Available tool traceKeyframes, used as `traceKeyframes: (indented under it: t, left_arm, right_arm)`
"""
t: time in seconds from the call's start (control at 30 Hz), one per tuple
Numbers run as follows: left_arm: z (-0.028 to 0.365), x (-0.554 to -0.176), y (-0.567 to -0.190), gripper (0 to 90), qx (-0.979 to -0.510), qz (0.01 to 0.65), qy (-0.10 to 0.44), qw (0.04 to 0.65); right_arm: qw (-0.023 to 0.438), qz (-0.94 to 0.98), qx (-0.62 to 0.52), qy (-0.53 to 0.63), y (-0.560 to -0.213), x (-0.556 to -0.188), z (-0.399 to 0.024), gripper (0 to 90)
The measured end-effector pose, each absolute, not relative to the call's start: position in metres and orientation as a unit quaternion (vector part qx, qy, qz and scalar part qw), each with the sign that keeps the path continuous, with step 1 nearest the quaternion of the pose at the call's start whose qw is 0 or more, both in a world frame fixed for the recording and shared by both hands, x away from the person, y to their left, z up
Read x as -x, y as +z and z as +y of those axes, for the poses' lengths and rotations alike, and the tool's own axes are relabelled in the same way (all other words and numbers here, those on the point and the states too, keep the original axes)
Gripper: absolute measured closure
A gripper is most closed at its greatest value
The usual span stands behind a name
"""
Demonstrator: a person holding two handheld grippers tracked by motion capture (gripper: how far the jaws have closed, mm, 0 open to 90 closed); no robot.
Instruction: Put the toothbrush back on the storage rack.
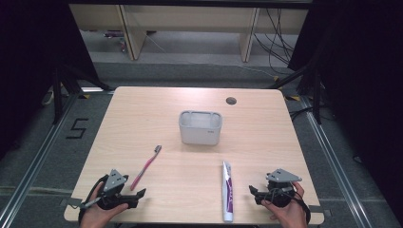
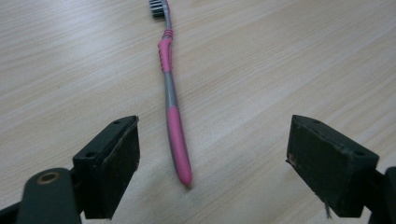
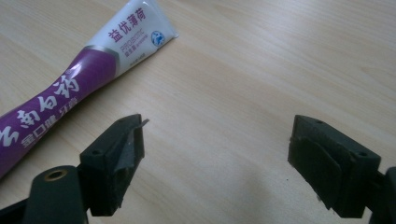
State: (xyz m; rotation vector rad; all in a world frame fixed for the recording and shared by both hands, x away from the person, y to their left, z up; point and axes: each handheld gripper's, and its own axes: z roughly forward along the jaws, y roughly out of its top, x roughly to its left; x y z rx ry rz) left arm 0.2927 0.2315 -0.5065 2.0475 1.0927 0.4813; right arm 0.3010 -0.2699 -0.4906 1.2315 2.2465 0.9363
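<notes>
Toothbrush (image 2: 173,122) lying ahead of my left tool (image 1: 127,195), toothpaste (image 1: 228,192) beside my right tool (image 1: 259,194).
I am holding both tools open and empty; the thin handle is risking slipping flat against the tabletop (image 1: 266,123) if I close high.

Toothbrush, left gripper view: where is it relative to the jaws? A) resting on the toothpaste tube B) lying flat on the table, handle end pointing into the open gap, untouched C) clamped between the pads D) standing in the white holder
B: the toothbrush lies flat on the table, its pink handle end reaching toward the gap of the open left gripper, with neither pad touching it.
</notes>
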Motion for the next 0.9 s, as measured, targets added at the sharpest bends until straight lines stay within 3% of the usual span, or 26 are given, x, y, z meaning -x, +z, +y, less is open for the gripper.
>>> traceKeyframes:
  t: [0.5,0.67,0.9]
  left_arm:
    - [0.231,-0.2944,-0.5048,15.6,-0.795,0.433,0.184,0.383]
    - [0.2294,-0.2964,-0.5058,15.6,-0.8,0.429,0.178,0.38]
    - [0.2312,-0.2994,-0.5019,16.0,-0.809,0.423,0.183,0.366]
  right_arm:
    - [0.199,0.815,-0.42,0.347,-0.4931,-0.3057,-0.27,24.7]
    - [0.17,0.804,-0.452,0.347,-0.4931,-0.304,-0.268,24.7]
    - [0.185,0.813,-0.432,0.344,-0.4932,-0.3059,-0.2713,24.2]
